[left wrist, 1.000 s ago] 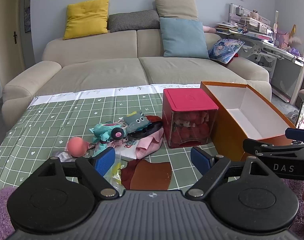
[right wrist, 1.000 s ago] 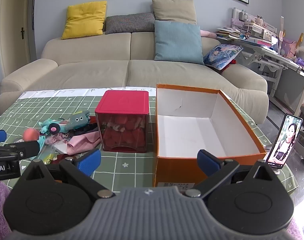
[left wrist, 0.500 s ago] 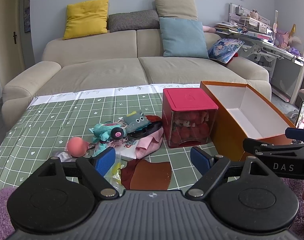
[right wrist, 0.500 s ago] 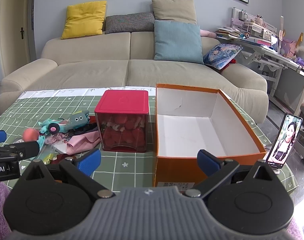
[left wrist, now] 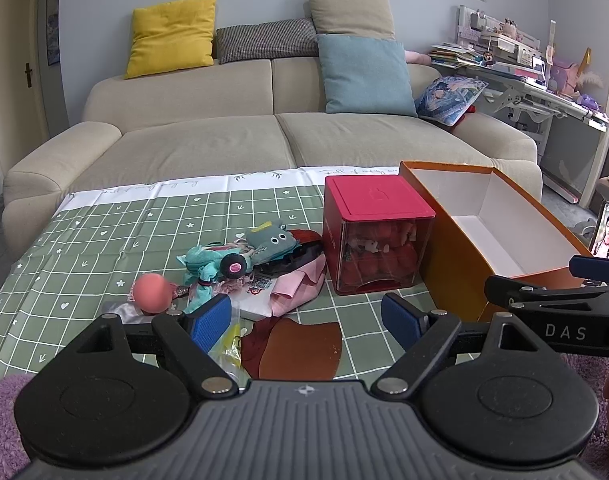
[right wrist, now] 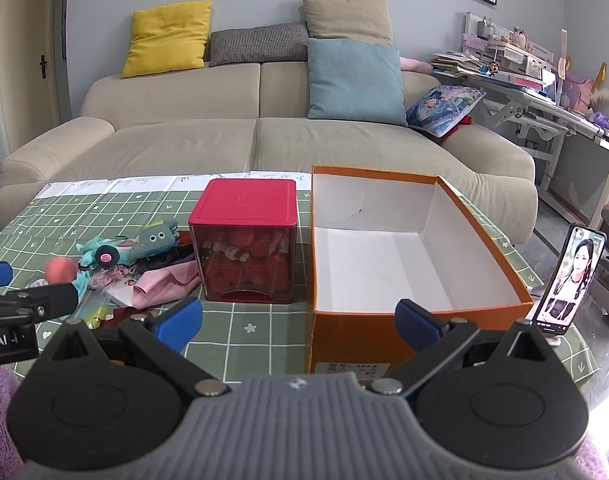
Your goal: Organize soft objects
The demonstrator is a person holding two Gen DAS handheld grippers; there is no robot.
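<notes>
Soft toys [left wrist: 240,264] heaped, partly hidden behind wide, empty left tongs [left wrist: 306,322]; right tongs [right wrist: 298,322] likewise wide.

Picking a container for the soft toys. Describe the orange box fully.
The orange box is a rectangular, lidless carton, cardboard by the look, orange outside and plain white inside, with a thin crack line on the far inner wall. It looks empty. It stands upright on the green checked tablecloth, right of the red cube, close beside it; contact cannot be judged. A small printed label shows on its near wall. A phone stands to its right. Neither gripper touches it.
</notes>
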